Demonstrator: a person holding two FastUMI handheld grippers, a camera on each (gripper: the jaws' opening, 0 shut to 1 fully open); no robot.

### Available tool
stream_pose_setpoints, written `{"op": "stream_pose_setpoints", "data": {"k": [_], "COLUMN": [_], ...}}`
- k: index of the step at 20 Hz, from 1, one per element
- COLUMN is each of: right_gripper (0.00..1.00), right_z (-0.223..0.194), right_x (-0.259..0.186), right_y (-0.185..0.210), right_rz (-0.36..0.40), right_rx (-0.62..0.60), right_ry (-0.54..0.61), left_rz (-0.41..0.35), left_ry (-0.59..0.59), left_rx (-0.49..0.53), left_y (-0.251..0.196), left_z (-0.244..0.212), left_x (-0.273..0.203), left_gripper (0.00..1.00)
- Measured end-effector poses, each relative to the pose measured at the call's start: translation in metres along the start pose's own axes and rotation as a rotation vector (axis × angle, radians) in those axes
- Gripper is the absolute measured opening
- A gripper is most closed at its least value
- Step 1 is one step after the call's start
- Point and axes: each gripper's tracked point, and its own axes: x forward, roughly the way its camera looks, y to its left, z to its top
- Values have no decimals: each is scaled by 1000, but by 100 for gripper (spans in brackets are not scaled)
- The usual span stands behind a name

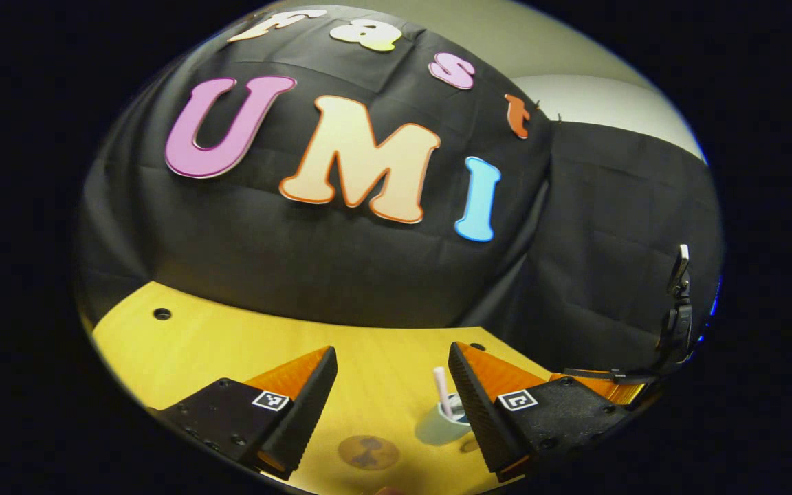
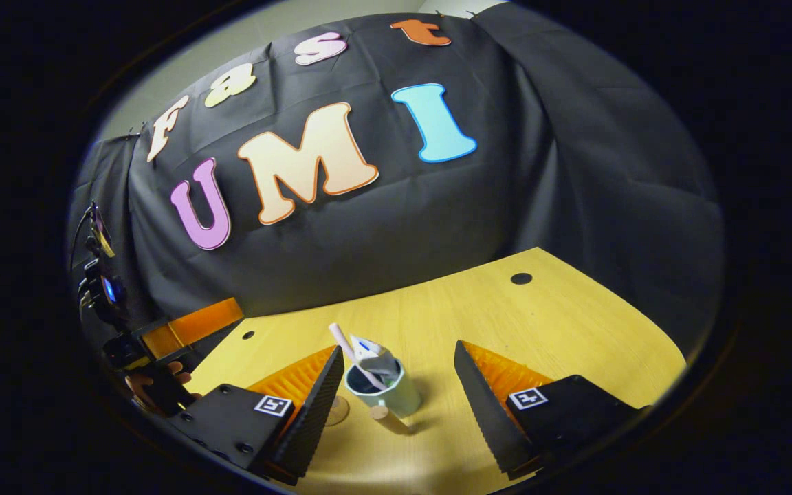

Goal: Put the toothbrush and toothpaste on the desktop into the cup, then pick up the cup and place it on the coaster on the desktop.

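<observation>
Right gripper view: toothbrush (image 2: 346,347) and toothpaste (image 2: 377,357) sitting in cup (image 2: 383,392); right gripper (image 2: 396,405) and left gripper (image 1: 391,405) both gaping, empty; next, grasping cup for coaster (image 1: 368,452)

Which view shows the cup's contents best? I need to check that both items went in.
The right gripper view: the cup stands unobstructed between the open fingers, toothbrush and toothpaste poking out. In the left gripper view the cup is half hidden behind a finger.
</observation>
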Motion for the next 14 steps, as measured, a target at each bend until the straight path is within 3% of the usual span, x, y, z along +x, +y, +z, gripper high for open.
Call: {"op": "stream_pose_setpoints", "data": {"k": [7,8,9,14], "right_gripper": [99,94,98,98], "right_z": [-39,-43,-48,-73], "right_x": [20,22,26,36], "right_y": [25,26,29,27], "right_rz": [61,59,58,40], "right_rx": [-84,-93,-102,-137], "right_ry": [244,279,308,462], "left_rz": [217,239,262,379], "left_ry": [25,38,49,91], "left_rx": [17,17,15,-14], "left_y": [60,66,73,102], "left_z": [23,22,20,10], "left_x": [-61,-70,-78,-115], "left_gripper": [94,94,94,94]}}
